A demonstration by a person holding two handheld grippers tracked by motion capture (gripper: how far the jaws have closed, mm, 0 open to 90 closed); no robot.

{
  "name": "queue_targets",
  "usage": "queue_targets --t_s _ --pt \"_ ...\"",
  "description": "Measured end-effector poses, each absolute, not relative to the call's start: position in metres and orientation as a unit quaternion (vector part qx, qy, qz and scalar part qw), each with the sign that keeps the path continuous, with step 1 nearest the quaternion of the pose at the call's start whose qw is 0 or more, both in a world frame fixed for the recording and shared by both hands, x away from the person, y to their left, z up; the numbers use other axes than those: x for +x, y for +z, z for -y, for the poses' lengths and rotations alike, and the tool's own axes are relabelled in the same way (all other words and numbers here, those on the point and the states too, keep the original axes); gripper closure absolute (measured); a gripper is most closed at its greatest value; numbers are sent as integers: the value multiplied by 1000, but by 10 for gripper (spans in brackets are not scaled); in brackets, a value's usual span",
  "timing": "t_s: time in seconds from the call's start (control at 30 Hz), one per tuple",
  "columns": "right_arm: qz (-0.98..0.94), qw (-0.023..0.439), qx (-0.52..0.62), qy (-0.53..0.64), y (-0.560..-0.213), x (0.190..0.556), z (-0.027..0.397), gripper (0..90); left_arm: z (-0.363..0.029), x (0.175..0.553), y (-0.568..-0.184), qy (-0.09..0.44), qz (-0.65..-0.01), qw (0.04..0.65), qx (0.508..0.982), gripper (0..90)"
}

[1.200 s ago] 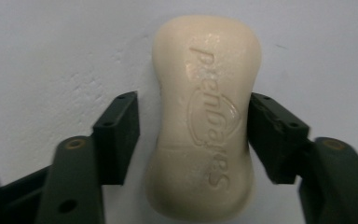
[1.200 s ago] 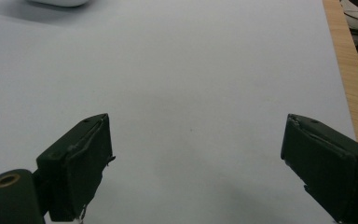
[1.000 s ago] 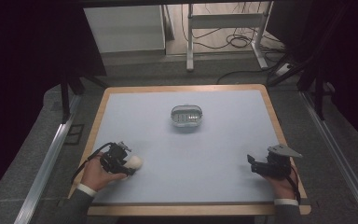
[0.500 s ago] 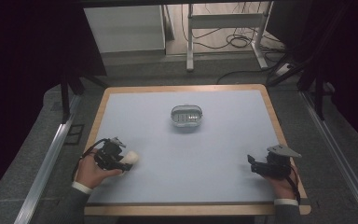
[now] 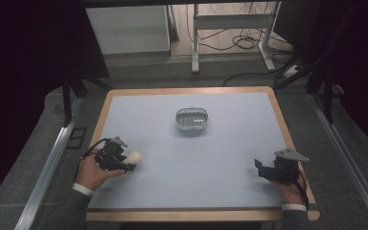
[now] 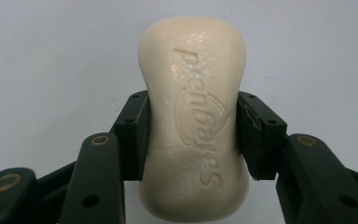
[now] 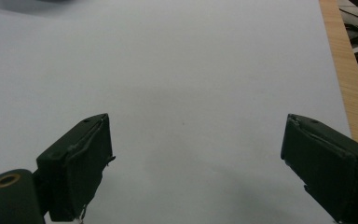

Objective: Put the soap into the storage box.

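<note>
The left gripper [image 6: 193, 135] is clamped on a bar of soap [image 6: 193, 116], one black pad pressed to each of the bar's narrowed flanks, so the bar's long axis runs straight out along the line of the jaws. In the high view this gripper [image 5: 124, 162] sits near the table's left edge, with the soap's pale end pointing inward across the table [image 5: 230, 158]. The right gripper [image 7: 196, 168] has its jaws spread wide with nothing between them; it rests near the table's right edge [image 5: 263, 168], well apart from the soap.

Ahead of both, toward the far middle of the table, stands a small grey dish [image 5: 191, 120], probably a soap tray, though its inside is too small to read clearly. It lies forward and to the right of the held bar, and the left hand [image 5: 93, 172] looks somewhat nearer to it.

The soap is cream-coloured, smooth and slightly waxy, waisted in the middle, with embossed lettering on its face. The table top is a matt pale blue-grey sheet with a light wooden border.
</note>
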State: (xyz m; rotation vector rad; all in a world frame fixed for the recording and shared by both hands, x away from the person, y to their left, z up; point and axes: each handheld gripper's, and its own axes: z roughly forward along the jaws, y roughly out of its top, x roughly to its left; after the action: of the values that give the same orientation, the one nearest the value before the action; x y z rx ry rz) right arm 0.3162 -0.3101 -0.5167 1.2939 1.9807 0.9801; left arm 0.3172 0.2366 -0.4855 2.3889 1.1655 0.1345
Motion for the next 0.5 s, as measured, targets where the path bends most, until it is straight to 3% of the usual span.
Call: queue_targets --t_s 0.5 --pt "-742 286 484 365 -518 317 310 85 -233 326 -467 59 -416 244 874 496"
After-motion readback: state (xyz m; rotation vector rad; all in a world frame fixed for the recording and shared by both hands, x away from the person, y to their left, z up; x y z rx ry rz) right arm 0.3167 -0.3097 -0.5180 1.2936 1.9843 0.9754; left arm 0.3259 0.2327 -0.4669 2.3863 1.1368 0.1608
